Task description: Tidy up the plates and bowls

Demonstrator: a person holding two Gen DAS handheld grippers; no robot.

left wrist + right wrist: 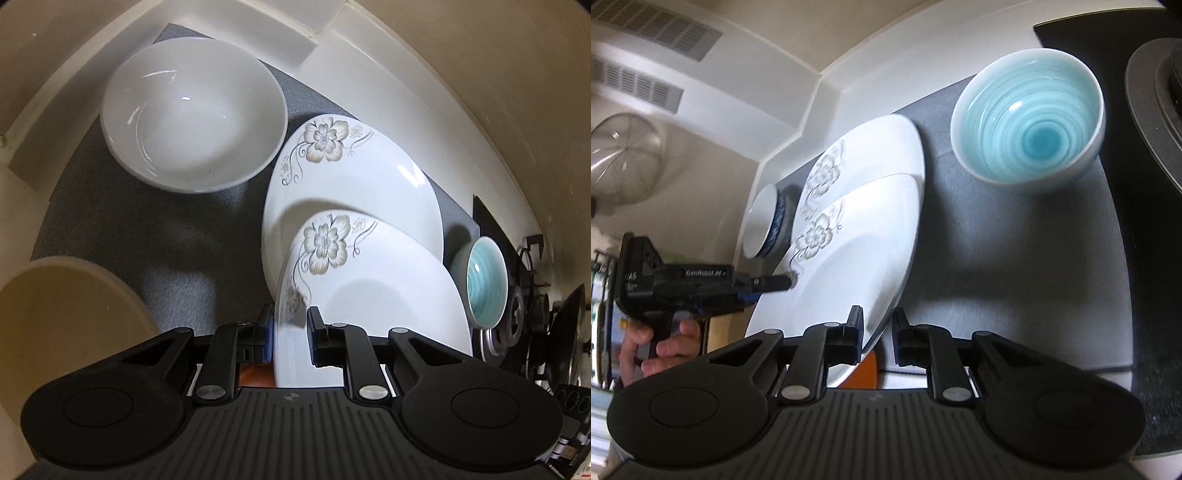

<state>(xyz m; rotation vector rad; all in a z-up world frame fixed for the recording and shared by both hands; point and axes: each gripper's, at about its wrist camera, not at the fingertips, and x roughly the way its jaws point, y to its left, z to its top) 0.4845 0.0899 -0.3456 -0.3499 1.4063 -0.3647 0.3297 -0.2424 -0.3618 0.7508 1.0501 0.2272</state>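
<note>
Two white plates with a grey flower print are in view. The nearer plate [376, 295] is held tilted above the farther plate [369, 184], which lies on the grey mat [147, 229]. My left gripper [290, 325] is shut on the near plate's left rim. My right gripper [875, 328] has its jaws on either side of the same plate's right rim [849, 277] with a gap showing. A large white bowl [192, 114] sits at the back left. A small turquoise bowl [1028, 118] sits right of the plates.
A cream round dish [62, 325] is at the left near edge. A gas stove burner [517, 314] and a dark pan [1156, 110] are on the right. A blue-patterned bowl [768, 225] shows beyond the plates. White walls enclose the mat at the back.
</note>
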